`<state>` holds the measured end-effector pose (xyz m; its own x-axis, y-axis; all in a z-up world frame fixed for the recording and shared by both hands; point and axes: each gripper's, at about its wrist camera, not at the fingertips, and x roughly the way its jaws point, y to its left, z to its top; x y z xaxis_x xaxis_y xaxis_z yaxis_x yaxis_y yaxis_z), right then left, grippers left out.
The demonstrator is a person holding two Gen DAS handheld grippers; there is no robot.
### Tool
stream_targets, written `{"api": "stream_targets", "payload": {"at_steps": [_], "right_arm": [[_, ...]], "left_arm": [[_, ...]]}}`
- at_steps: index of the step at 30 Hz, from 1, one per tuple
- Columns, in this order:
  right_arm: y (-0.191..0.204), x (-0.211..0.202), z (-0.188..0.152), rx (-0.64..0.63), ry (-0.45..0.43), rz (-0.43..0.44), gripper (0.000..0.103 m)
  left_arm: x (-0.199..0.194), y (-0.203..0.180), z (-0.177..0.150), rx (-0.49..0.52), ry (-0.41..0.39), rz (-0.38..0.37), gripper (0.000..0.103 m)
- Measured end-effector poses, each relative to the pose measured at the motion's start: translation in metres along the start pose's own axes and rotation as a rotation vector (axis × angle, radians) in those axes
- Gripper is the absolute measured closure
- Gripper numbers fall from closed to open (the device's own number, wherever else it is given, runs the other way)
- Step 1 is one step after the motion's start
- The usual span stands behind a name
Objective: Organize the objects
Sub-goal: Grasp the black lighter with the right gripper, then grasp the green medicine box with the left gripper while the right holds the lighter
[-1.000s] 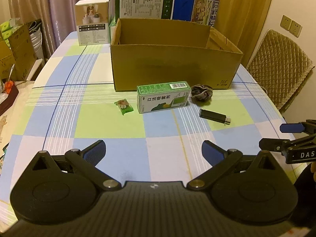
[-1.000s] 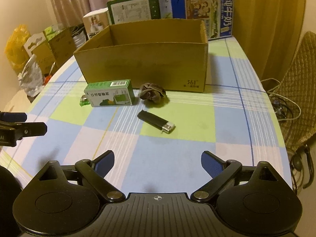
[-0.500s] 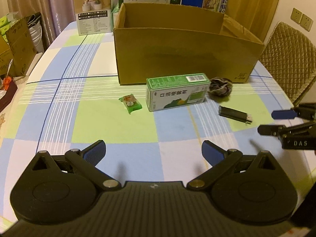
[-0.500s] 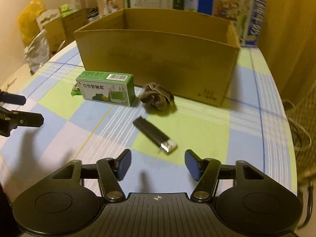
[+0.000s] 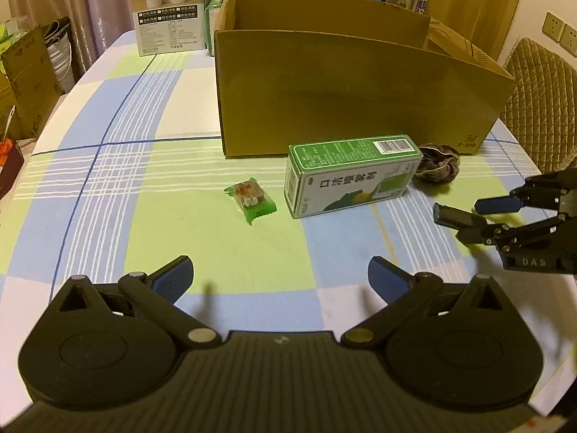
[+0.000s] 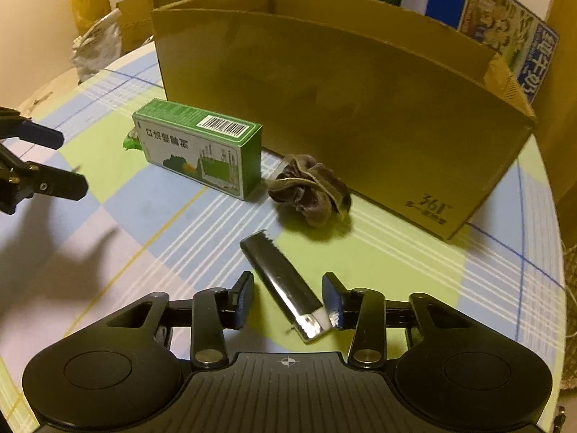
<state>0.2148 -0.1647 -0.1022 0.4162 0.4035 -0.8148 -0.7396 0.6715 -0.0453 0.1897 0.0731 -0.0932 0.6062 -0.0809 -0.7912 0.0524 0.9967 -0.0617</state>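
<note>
Right wrist: green box [image 6: 202, 148] hides most of candy packet [image 6: 130, 141].

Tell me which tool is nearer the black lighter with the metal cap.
Right. The right tool straddles the black lighter with the metal cap, fingers open either side. The left tool hovers off to its left, apart.

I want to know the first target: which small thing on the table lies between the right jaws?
The black lighter; the green box, hair tie and candy lie farther off.
</note>
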Motion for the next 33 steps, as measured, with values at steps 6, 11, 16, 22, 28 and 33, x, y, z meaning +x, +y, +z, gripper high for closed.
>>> {"api": "stream_targets", "payload": {"at_steps": [6, 11, 16, 22, 28, 33], "right_arm": [[0.005, 0.001, 0.002, 0.037, -0.007, 0.015, 0.083], [0.004, -0.006, -0.002, 0.155, -0.009, 0.015, 0.084], [0.004, -0.018, -0.010, 0.238, -0.026, 0.017, 0.084], [0.005, -0.024, -0.016, 0.276, -0.026, 0.002, 0.084], [0.002, -0.032, -0.027, 0.362, -0.015, -0.046, 0.084], [0.007, -0.037, -0.037, 0.389, -0.021, -0.044, 0.084]], "left_arm": [[0.007, -0.004, 0.006, 0.046, -0.025, -0.006, 0.002], [0.013, -0.021, 0.023, 0.230, -0.081, -0.012, 0.003], [0.031, -0.034, 0.044, 0.381, -0.094, -0.057, 0.012], [0.054, -0.050, 0.055, 0.510, -0.038, -0.083, 0.040], [0.031, -0.058, 0.039, 0.440, 0.021, -0.055, 0.074], [0.002, -0.069, 0.011, 0.326, 0.041, -0.109, 0.078]]}}
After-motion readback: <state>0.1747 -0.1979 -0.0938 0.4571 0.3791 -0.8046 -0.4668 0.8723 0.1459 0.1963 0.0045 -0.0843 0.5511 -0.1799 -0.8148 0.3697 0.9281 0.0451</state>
